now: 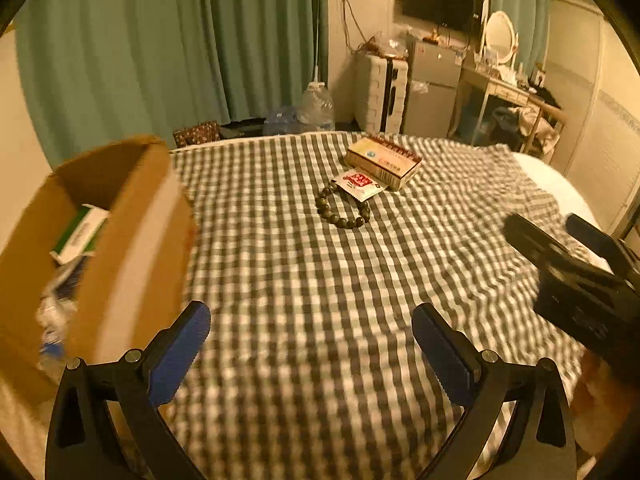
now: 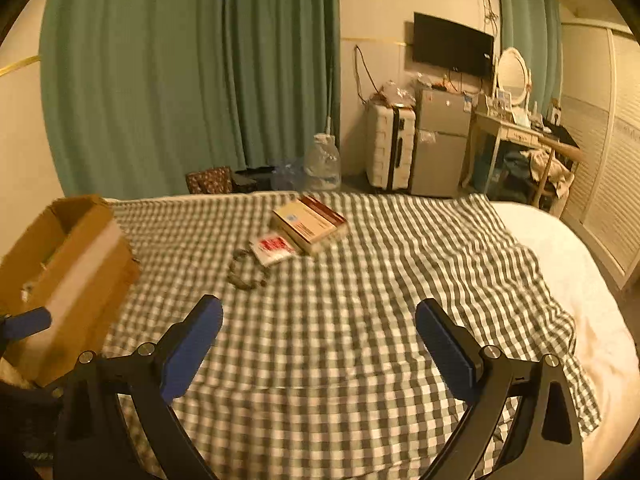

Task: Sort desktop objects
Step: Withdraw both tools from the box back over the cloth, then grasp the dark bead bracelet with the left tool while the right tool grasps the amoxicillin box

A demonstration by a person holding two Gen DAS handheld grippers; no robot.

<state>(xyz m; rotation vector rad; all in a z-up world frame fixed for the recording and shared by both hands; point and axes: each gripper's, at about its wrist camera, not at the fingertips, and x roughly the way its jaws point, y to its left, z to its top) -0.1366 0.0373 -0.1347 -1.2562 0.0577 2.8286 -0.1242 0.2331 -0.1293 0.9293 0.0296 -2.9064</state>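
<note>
Left gripper (image 1: 311, 322) and right gripper (image 2: 319, 318): fingers spread, empty.

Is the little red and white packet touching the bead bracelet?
Touching. In the left wrist view, the packet lies with its lower corner over the top of the bead bracelet, with no gap between them.

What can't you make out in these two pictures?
- Box contents, left view: near wall hides most; only a white-green pack shows, blurred.
- Box, right view: motion blur, inside unreadable.
- Bracelet, right view: smeared.
- Print on carton and sachet: too small.
- Right gripper, left view: cut by the edge.
</note>
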